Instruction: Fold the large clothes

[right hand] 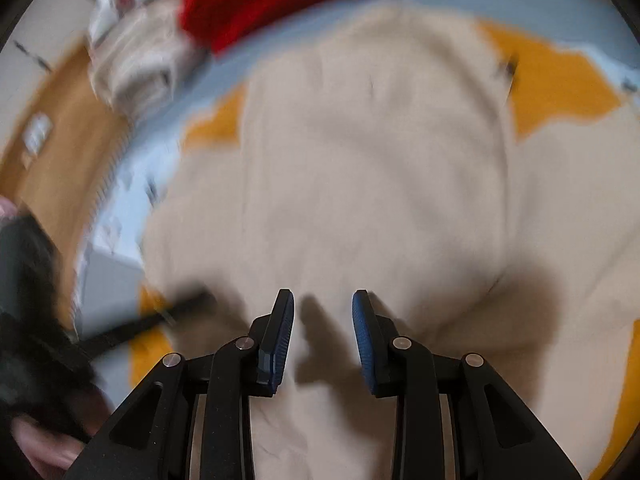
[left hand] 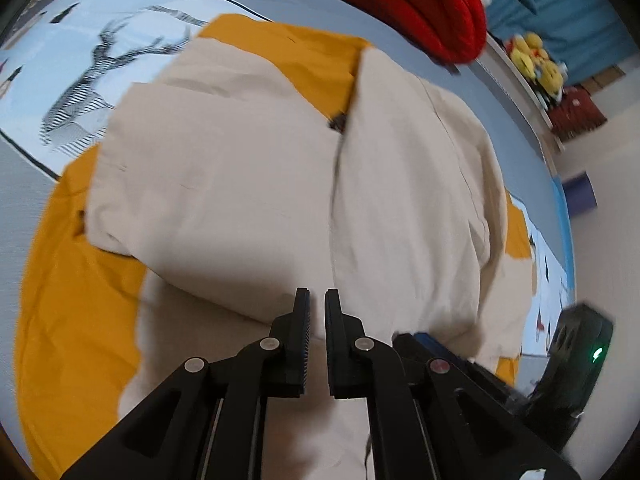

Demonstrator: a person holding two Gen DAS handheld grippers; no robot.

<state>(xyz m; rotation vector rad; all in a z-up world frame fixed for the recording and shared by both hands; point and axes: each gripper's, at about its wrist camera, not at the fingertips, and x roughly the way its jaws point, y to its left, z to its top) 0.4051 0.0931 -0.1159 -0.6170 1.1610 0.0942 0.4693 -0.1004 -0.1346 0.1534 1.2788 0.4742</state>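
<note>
Two grippers over cream-and-mustard garment (left hand: 248,184) spread on bed (left hand: 24,208); right view blurred. Left gripper (left hand: 317,300) jaws nearly closed, empty; right gripper (right hand: 323,300) parted, empty. Garment's near edge cut off.

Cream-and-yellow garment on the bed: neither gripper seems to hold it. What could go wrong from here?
1. The cream-and-yellow garment lies with a puffy, rounded near fold; unpinned, it may spring open.
2. The left gripper is nearly shut and the right gripper only partly open, both empty; a regrasp on stacked layers could catch just the top one.
3. The red knit lies close beyond the garment's far edge; a further fold could land on it.
</note>
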